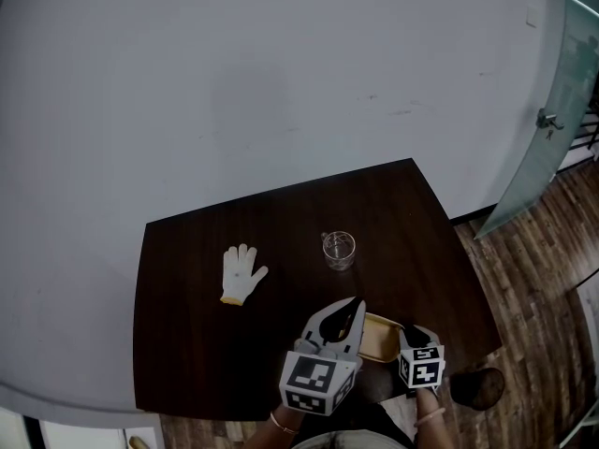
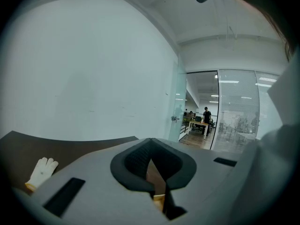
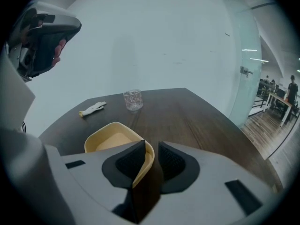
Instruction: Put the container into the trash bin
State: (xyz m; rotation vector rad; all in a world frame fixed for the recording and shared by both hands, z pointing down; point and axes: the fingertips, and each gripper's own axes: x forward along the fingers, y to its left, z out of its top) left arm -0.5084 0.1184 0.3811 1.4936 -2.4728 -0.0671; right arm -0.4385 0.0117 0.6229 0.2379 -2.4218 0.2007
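Observation:
A shallow yellow container (image 1: 379,337) (image 3: 115,137) sits at the near edge of the dark wooden table (image 1: 206,354). My right gripper (image 1: 409,330) (image 3: 151,146) is at its right side, shut on the container's near rim, with one pad inside the wall and one outside. My left gripper (image 1: 354,309) (image 2: 151,156) hovers just left of the container, shut and holding nothing. A sliver of the container (image 2: 159,201) shows below its jaws. No trash bin can be made out for certain.
A white glove (image 1: 241,272) (image 3: 92,108) lies on the table's left half. A clear glass (image 1: 339,250) (image 3: 133,99) stands behind the container. A dark round thing (image 1: 477,387) sits on the wood floor at the table's right corner. A glass door (image 1: 547,110) stands at the right.

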